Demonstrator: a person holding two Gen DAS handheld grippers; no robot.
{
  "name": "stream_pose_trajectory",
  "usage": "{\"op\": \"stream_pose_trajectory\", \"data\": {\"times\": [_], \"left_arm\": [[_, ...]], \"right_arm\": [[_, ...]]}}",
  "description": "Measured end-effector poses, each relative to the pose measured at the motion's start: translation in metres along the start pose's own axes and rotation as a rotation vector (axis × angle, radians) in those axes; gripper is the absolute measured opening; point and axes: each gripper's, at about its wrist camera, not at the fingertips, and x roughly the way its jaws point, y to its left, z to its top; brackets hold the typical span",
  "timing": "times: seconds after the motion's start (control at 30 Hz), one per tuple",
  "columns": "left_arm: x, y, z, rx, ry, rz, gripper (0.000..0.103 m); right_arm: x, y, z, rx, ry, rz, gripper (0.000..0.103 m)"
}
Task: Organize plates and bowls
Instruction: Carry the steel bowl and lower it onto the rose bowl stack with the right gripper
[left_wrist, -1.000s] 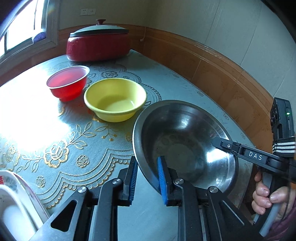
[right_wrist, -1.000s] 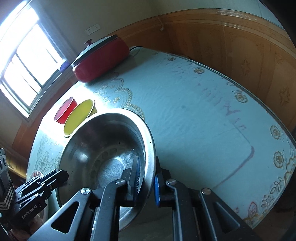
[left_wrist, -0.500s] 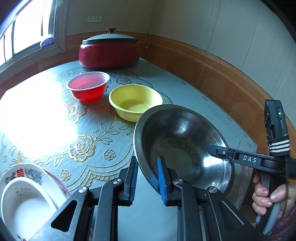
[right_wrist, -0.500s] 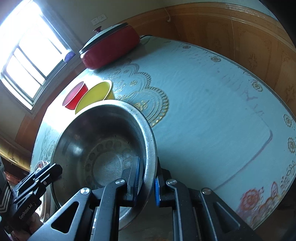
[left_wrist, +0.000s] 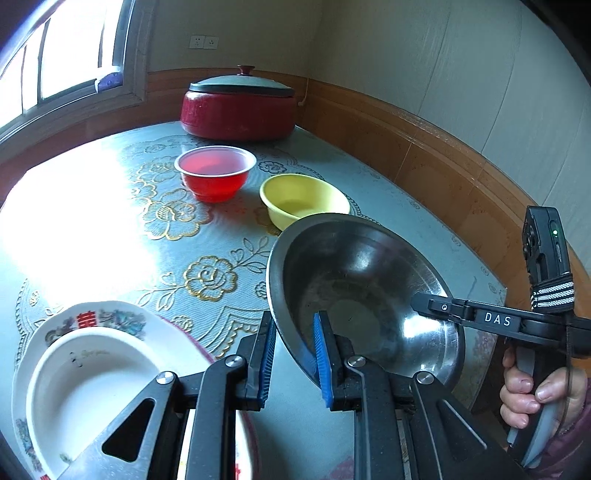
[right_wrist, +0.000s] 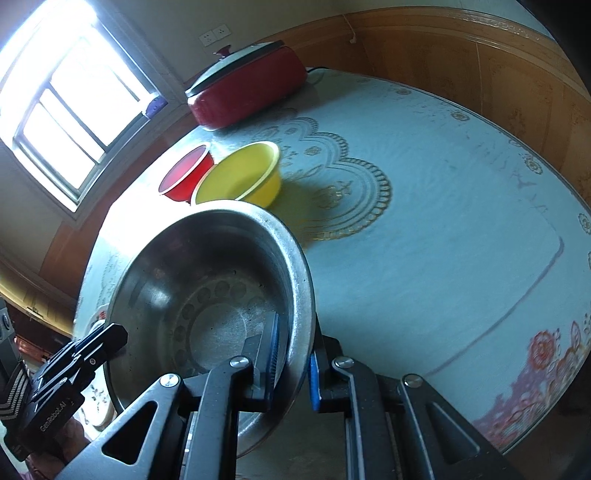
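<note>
Two tools gripping steel bowl (left_wrist: 362, 280), right tool (left_wrist: 424, 306) marked "DAS", left tool (right_wrist: 107, 338) "GenRobot.AI"

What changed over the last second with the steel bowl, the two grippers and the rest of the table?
The steel bowl, gripped at its rim by both the left gripper and the right gripper, was carried toward the white dishes, which have come into the left wrist view. Nothing was taken hold of or released. The red bowl, yellow bowl and red pot stayed put.
</note>
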Motion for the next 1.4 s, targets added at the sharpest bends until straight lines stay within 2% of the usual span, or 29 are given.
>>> {"op": "stream_pose_trajectory", "data": {"times": [0.63, 1.03, 1.2, 1.4], "left_arm": [[-0.072, 0.069, -0.024, -0.115, -0.077, 0.053, 0.020], [-0.130, 0.124, -0.041, -0.223, -0.162, 0.156, 0.020], [-0.138, 0.143, -0.057, -0.257, -0.148, 0.186, 0.020], [-0.138, 0.156, -0.073, -0.296, -0.119, 0.184, 0.020]], "right_arm": [[0.005, 0.092, -0.013, -0.156, 0.003, 0.093, 0.013], [0.024, 0.172, -0.022, -0.282, 0.035, 0.220, 0.013], [0.036, 0.196, -0.031, -0.318, 0.064, 0.241, 0.013], [0.046, 0.207, -0.038, -0.335, 0.100, 0.244, 0.013]]}}
